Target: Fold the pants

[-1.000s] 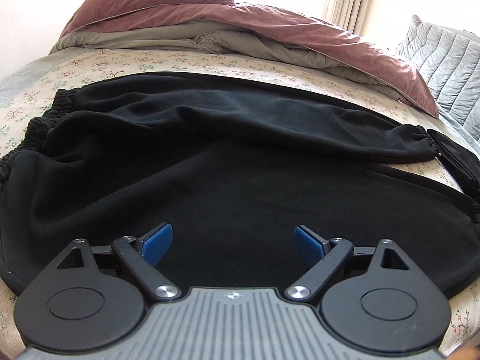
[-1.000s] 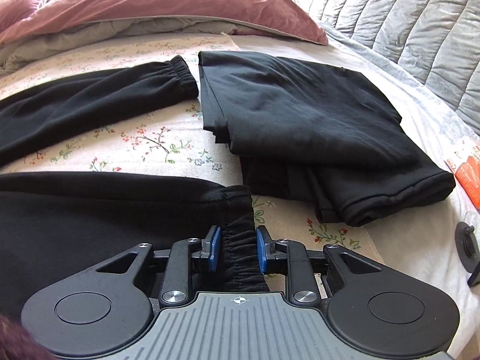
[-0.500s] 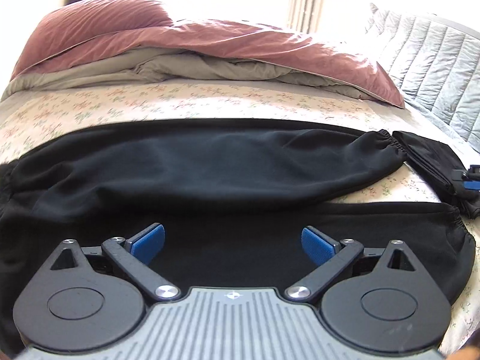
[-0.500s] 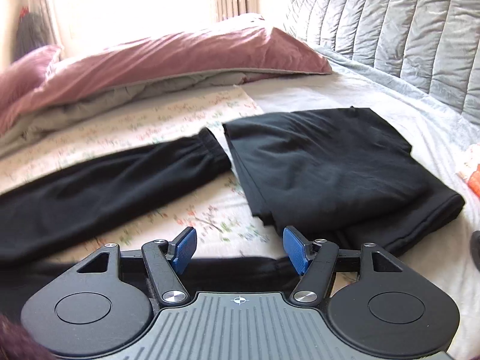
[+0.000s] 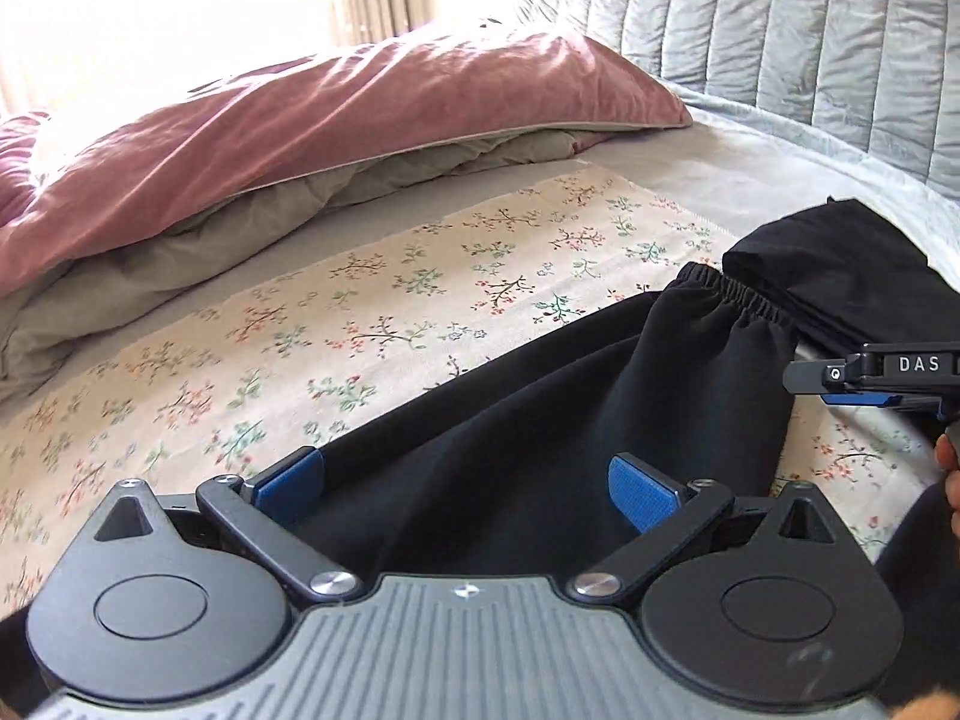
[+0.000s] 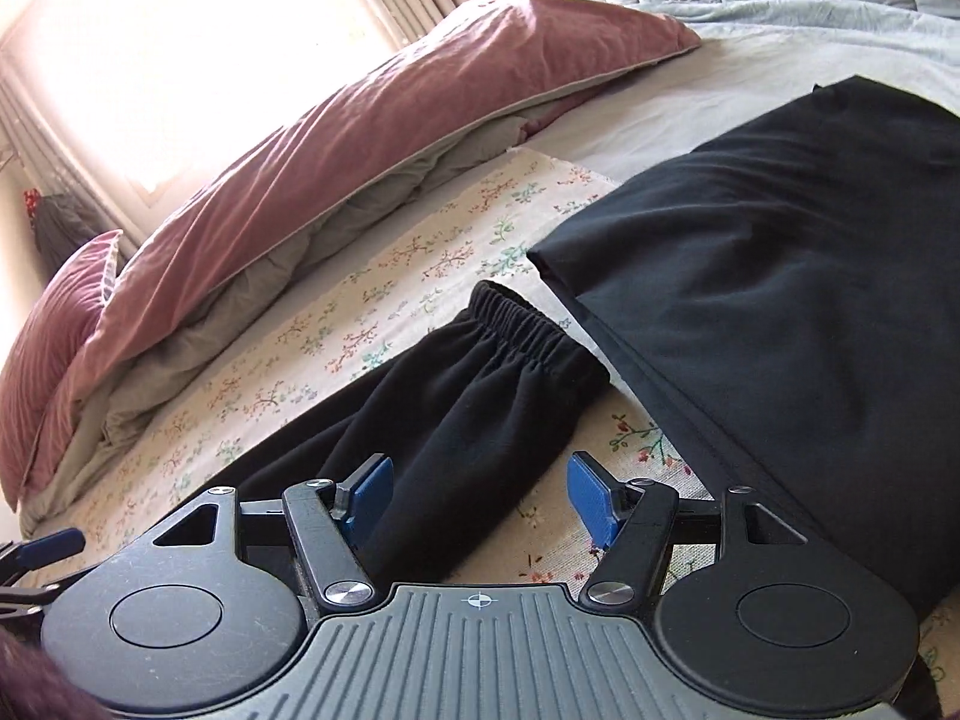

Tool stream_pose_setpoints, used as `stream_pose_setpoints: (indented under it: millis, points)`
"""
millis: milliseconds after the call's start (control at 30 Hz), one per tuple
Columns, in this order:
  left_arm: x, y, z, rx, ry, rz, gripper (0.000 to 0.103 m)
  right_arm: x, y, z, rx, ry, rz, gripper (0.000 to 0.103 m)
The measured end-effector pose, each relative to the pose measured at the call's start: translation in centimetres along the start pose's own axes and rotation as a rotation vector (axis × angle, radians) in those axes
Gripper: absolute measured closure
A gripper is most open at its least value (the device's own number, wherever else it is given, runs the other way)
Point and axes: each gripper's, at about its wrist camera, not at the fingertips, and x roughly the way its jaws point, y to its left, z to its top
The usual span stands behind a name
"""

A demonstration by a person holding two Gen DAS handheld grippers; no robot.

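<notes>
Evidently the step in hand is taking hold of the far trouser leg near its cuff, so that it can be laid over the other leg. To do it well, I judge that each gripper should come down on the edge of the leg, pinch both layers of cloth together, and lift level so the leg carries across without twisting.

The left gripper point(image 5: 468, 489) stands as wide as it goes, with black cloth lying under and between its blue pads point(image 5: 639, 495) but nothing pinched. The right gripper point(image 6: 480, 495) is about half open over the same leg; its left pad sits at the cloth's edge, its right pad over bare sheet, and it holds nothing.

The black soft-fleece pants point(image 5: 540, 408) lie flat on the cream floral bedsheet point(image 5: 372, 312), stretched lengthwise. Their gathered elastic cuff point(image 6: 522, 324) ends just beside a folded black garment point(image 6: 780, 276), nearly touching its corner. The fabric looks thick, matte and limp, with soft creases fanning out from the cuff. Beyond the pants, towards the window, a dusty-pink duvet with grey lining point(image 5: 360, 114) is heaped along the sheet's far edge.
</notes>
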Motion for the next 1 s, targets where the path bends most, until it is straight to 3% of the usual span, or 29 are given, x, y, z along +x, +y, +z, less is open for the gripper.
stream_pose_setpoints:
  millis: [67, 167, 300, 333, 367, 400, 433, 467, 633, 833, 900, 933, 1000]
  points:
    - [3.4, -0.6, 0.9, 0.076, 0.022, -0.005, 0.000, 1.8, -1.0, -0.6, 0.024, 0.023, -0.022, 0.043]
    - [7.4, -0.7, 2.1, 0.130, 0.044, -0.036, 0.000, 2.1, -1.1, -0.9, 0.002, -0.021, -0.001, 0.043]
    - [10.9, -0.4, 3.7, 0.056, 0.072, -0.138, 0.013, 2.5, -2.0, -0.5, 0.094, -0.065, 0.043, 0.044]
    - [11.5, -0.4, 3.9, 0.028, 0.070, -0.168, 0.016, 2.7, -2.5, -0.5, 0.131, -0.081, 0.060, 0.048]
    - [11.8, -0.4, 4.0, 0.004, 0.059, -0.199, 0.027, 2.8, -2.8, -0.4, 0.150, -0.095, 0.063, 0.062]
    - [11.9, -0.5, 4.1, -0.013, 0.043, -0.227, 0.055, 2.9, -3.0, -0.4, 0.156, -0.102, 0.055, 0.070]
    - [12.1, -0.7, 4.4, -0.031, 0.037, -0.242, 0.077, 2.9, -3.3, -0.4, 0.155, -0.102, 0.040, 0.086]
    - [12.2, -0.7, 4.6, -0.053, 0.035, -0.243, 0.092, 2.8, -3.6, -0.4, 0.152, -0.102, 0.029, 0.093]
    - [11.5, -1.1, 4.5, -0.111, -0.101, -0.182, 0.093, 1.5, -3.5, -0.6, 0.140, -0.152, -0.043, 0.098]
    - [13.1, -2.4, 3.8, -0.089, -0.089, -0.092, 0.088, 1.9, -2.7, -0.9, 0.073, -0.140, -0.124, 0.097]
    - [12.8, -2.6, 4.1, -0.097, -0.077, -0.068, 0.078, 1.8, -2.5, -0.7, 0.054, -0.120, -0.125, 0.095]
    - [12.4, -2.7, 4.2, -0.099, -0.068, -0.058, 0.075, 1.8, -2.3, -0.4, 0.054, -0.109, -0.121, 0.086]
    - [11.0, -3.0, 4.2, -0.089, -0.067, -0.047, 0.053, 1.5, -2.1, 0.1, 0.074, -0.096, -0.113, 0.081]
